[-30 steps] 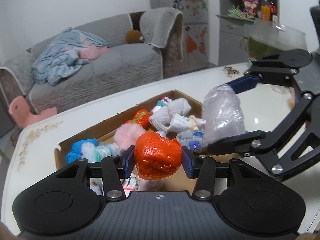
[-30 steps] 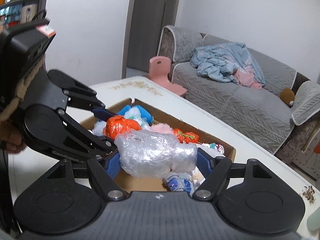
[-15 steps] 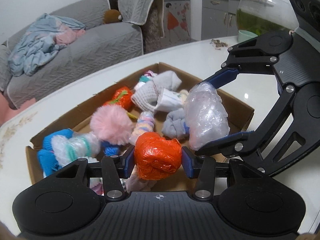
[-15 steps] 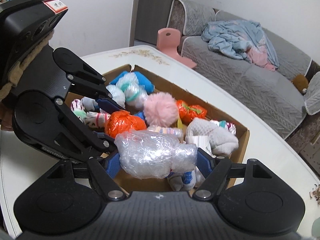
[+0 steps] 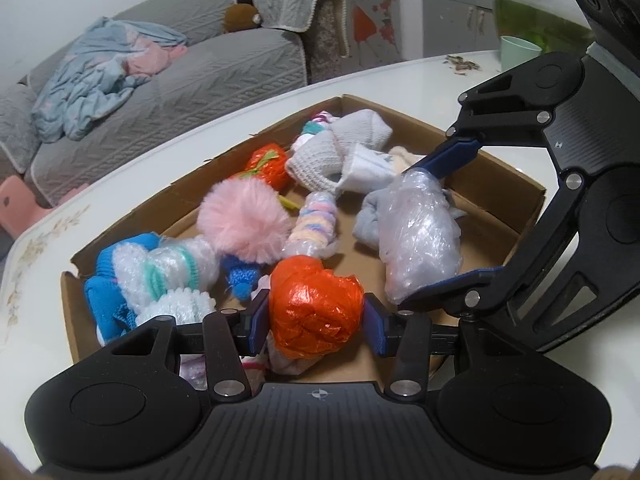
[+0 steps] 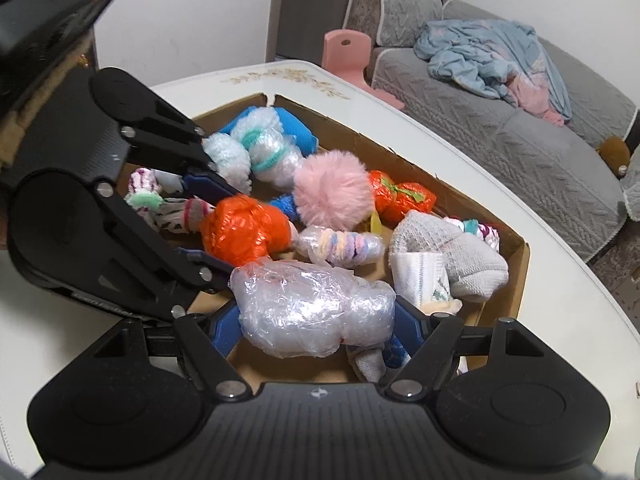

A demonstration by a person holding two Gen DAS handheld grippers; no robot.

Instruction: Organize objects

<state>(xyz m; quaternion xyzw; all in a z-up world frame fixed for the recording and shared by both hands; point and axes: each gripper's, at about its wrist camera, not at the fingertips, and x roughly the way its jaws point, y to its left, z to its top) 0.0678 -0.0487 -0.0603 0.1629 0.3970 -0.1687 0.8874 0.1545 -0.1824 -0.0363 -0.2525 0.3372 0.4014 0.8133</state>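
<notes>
My left gripper [image 5: 316,318] is shut on an orange plastic-wrapped ball [image 5: 314,312] and holds it over the near part of a shallow cardboard box [image 5: 516,186]. My right gripper [image 6: 316,324] is shut on a clear plastic-wrapped bundle [image 6: 316,312] over the same box [image 6: 518,276]. The right gripper also shows in the left wrist view [image 5: 436,224], and the left gripper in the right wrist view [image 6: 208,216]. The box holds a pink pom-pom [image 5: 244,220], a second orange ball [image 5: 268,164], grey socks [image 5: 344,148] and blue-and-white bundles [image 5: 132,276].
The box lies on a white table [image 5: 120,184]. A green cup [image 5: 520,54] and a fish tank [image 5: 536,12] stand at the table's far right. A grey sofa [image 5: 168,84] and a pink chair [image 6: 346,50] stand beyond the table.
Both grippers have moved forward and down over the box with their loads. The box contents look closer and larger now.
</notes>
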